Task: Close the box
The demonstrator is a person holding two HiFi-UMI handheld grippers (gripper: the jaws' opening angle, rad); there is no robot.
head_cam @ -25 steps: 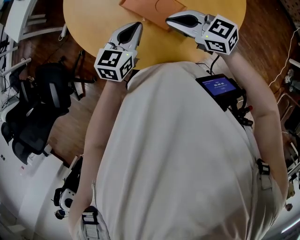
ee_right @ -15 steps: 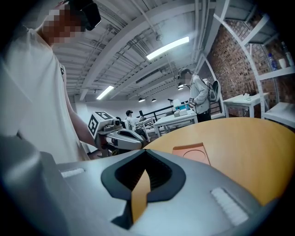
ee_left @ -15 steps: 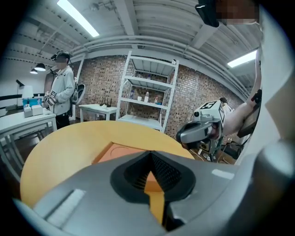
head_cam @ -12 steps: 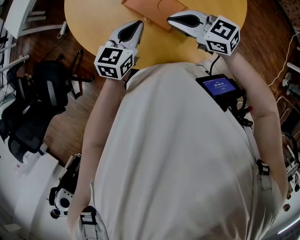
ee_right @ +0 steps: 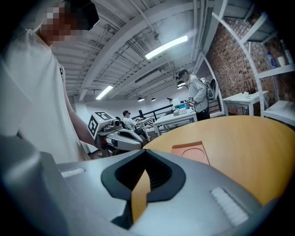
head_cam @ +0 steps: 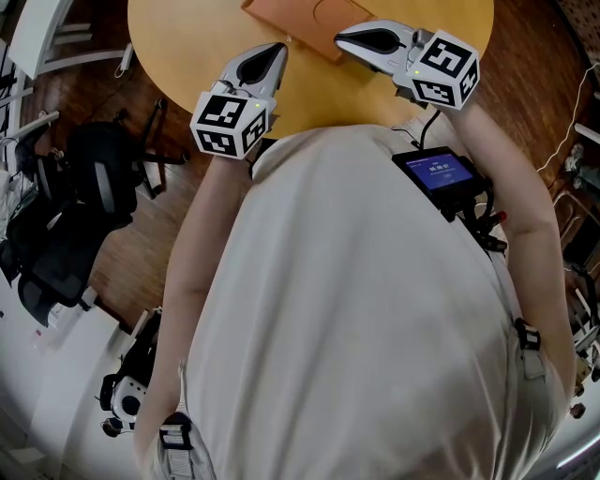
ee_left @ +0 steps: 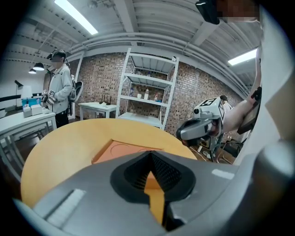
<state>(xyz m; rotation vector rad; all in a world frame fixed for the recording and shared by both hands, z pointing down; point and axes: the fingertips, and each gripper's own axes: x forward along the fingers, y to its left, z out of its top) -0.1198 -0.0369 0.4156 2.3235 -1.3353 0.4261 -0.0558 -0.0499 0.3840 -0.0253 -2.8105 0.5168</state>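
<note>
Head view: A round yellow bench (head_cam: 187, 37) fills the upper middle of the frame. The box (head_cam: 300, 21), flat and orange-brown, lies at top centre, cut off by the frame edge. The left gripper (head_cam: 276, 49) points at its near left corner and the right gripper (head_cam: 343, 37) at its near right side. Both are close to the box; whether they touch it is unclear. The person's pale shirt (head_cam: 356, 309) covers the centre and lower frame and hides the bench's near edge. A small blue-screened device (head_cam: 436, 173) sits at right of centre. Black chairs (head_cam: 66, 234) stand on the wood floor at left.

Left gripper view: The left gripper (ee_left: 150, 156) has its jaws pressed together, holding nothing. The box (ee_left: 126, 150) lies flat just beyond, with a round mark on its top. The right gripper (ee_left: 198, 129) hovers at right. A white shelf unit (ee_left: 150, 92) stands by a brick wall, and a standing person (ee_left: 60, 90) is at upper left.

Right gripper view: The right gripper (ee_right: 146, 154) also has its jaws pressed together and empty. The box (ee_right: 191, 151) lies ahead across bare bench, with the left gripper (ee_right: 117, 136) at left. Behind are white tables (ee_right: 175, 119) and another standing person (ee_right: 196, 94).
</note>
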